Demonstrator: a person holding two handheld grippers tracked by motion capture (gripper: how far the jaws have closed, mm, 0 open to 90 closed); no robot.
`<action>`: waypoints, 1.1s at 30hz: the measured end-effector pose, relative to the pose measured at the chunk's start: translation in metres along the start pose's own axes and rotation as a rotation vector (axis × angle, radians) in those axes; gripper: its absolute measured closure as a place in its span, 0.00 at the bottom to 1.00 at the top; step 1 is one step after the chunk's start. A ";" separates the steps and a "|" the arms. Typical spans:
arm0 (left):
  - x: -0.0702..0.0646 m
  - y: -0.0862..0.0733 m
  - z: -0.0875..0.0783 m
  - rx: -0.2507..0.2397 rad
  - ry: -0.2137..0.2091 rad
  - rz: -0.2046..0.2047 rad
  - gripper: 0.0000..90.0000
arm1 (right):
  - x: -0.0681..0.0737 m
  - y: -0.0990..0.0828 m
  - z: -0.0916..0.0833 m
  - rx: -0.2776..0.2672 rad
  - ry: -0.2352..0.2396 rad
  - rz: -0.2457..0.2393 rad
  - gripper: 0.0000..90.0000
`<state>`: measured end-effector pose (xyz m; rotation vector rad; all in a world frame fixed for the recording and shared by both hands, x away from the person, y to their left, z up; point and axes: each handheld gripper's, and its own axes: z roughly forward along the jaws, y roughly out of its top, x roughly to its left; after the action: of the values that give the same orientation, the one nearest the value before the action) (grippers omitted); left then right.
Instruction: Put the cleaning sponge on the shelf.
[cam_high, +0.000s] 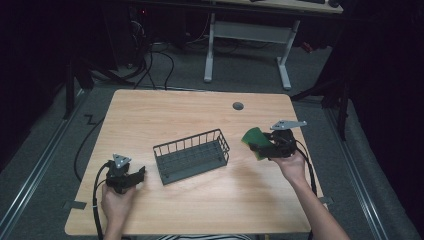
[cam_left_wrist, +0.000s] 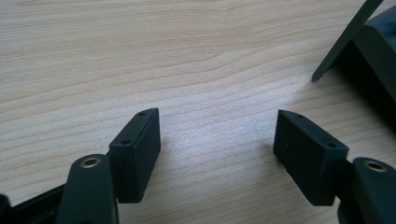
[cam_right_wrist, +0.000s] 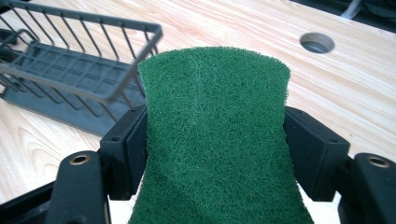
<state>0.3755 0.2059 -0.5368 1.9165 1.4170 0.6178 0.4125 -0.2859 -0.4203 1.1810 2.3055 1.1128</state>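
While my right gripper (cam_high: 261, 144) hangs above the desk (cam_high: 210, 210) beside the dark grey wire basket (cam_high: 191, 156), its jaws are clamped on the flat green scouring pad (cam_right_wrist: 212, 140), one on each long edge, so the pad bows a little between them. That edge grip keeps the pad's far end free, which I judge handy for dropping it into the basket. The basket sits mid-desk, open top up, just to the left of the pad in the high view, not touching it. My left gripper (cam_high: 131, 177) waits low by the desk's near left corner, jaws wide apart with nothing between them, bare wood below. It's near the basket's end, probably to steady it.
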 end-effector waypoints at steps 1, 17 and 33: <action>0.000 0.000 0.000 0.000 0.000 0.000 0.36 | 0.002 0.003 0.001 -0.001 0.003 -0.006 0.33; 0.000 0.000 0.000 0.000 -0.001 0.002 0.36 | 0.031 0.039 0.020 -0.013 0.065 -0.054 0.33; 0.000 0.000 0.000 0.001 -0.005 0.005 0.36 | 0.065 0.073 0.052 0.010 0.100 -0.124 0.33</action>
<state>0.3754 0.2059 -0.5368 1.9213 1.4101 0.6140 0.4433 -0.1828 -0.3945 0.9912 2.4246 1.1402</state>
